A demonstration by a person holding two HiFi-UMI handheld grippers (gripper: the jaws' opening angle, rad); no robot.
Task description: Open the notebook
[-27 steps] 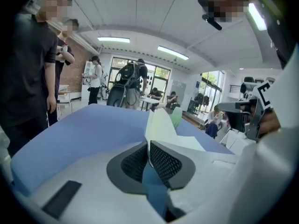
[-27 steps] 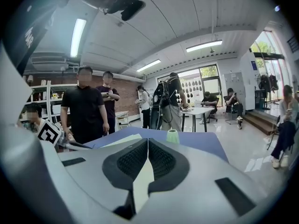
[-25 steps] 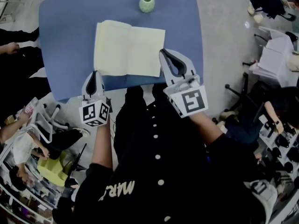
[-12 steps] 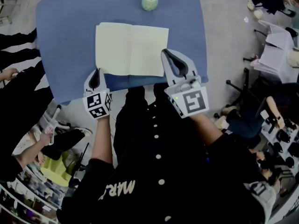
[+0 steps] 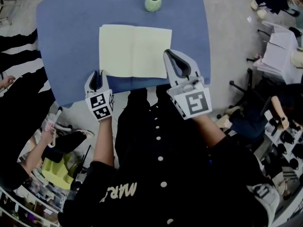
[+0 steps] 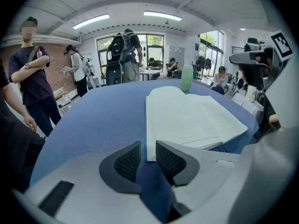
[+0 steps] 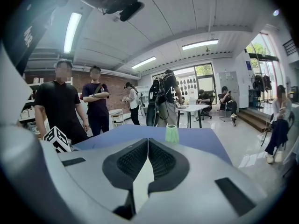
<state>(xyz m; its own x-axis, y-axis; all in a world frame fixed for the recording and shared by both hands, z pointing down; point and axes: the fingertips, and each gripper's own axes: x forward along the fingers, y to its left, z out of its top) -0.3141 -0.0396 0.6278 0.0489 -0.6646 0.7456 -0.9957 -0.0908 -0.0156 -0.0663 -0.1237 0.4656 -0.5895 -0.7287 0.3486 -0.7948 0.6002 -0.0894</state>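
Notebook (image 5: 135, 51) lies open and flat on blue table (image 5: 66, 37), close to near edge, pale pages up. My left gripper (image 6: 145, 147) sits at notebook's near left corner: jaws narrowly apart, just been opening, corner showing beyond gap, pads gripping nothing. My right gripper (image 7: 148, 141) hangs over near right corner, tips together; pale page shows through slot behind them, nothing seen pinched. Green vase (image 5: 153, 2) stands upright by far edge, well apart from notebook. Onlookers (image 6: 29, 73) stand off table's left side.
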